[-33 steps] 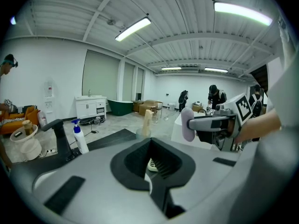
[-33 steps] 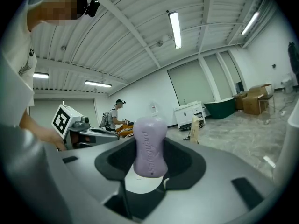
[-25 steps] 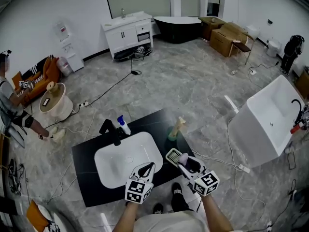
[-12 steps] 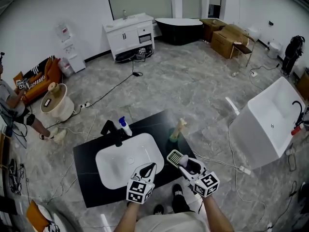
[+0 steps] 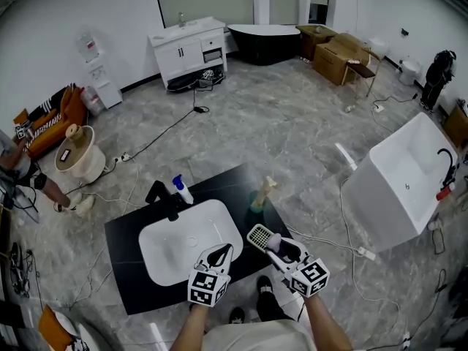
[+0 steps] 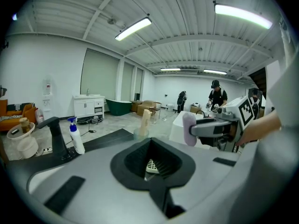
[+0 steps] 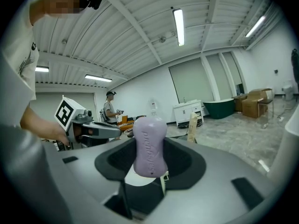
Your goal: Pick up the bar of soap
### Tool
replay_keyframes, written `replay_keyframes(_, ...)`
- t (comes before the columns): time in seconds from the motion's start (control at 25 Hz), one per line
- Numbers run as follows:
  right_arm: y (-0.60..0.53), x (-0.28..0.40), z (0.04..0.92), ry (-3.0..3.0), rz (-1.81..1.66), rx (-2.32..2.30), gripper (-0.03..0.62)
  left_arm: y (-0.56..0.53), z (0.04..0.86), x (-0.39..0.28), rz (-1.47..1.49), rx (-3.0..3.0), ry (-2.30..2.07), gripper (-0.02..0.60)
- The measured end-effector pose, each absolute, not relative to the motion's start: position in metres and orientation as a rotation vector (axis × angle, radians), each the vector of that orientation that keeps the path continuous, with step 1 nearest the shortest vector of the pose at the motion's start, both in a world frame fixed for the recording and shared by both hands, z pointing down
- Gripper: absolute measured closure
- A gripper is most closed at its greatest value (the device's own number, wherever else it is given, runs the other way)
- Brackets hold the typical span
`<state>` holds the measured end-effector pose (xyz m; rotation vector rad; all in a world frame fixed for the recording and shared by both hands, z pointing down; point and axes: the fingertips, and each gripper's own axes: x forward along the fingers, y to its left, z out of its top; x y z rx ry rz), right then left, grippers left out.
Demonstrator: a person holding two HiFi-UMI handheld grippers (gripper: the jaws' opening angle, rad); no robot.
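Observation:
A lilac bar of soap (image 7: pixel 149 146) stands upright between the jaws of my right gripper (image 7: pixel 148 171), which is shut on it. In the head view the soap (image 5: pixel 274 243) hangs just above the black counter's right front part, right beside a white slatted soap dish (image 5: pixel 259 236). My left gripper (image 5: pixel 221 253) is shut with nothing in it and hovers over the front rim of the white sink (image 5: pixel 164 258). The left gripper view shows the soap (image 6: pixel 189 129) held out to its right and the soap dish (image 6: pixel 150 164) beyond the jaws.
On the black counter (image 5: pixel 124 273) stand a black faucet (image 5: pixel 162 198), a blue-capped spray bottle (image 5: pixel 180 189) and a beige brush in a green cup (image 5: pixel 261 195). A white tub (image 5: pixel 398 189) stands at the right. Cables cross the floor, and people stand far off.
Both grippers keep their pose and the soap stays in the right one. Only the head view has shifted a little.

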<state>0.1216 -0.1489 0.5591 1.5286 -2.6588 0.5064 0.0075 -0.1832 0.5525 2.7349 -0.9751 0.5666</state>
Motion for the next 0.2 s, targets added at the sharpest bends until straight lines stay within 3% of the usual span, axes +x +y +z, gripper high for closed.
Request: replay_keyframes(0.2, -0.1469, 0.1228, 0.5633, -2.658, 0.498, 1.523, 0.410, -0.1816, 0.5592, 0.0118, 0.573, 2.733, -0.954, 0.577)
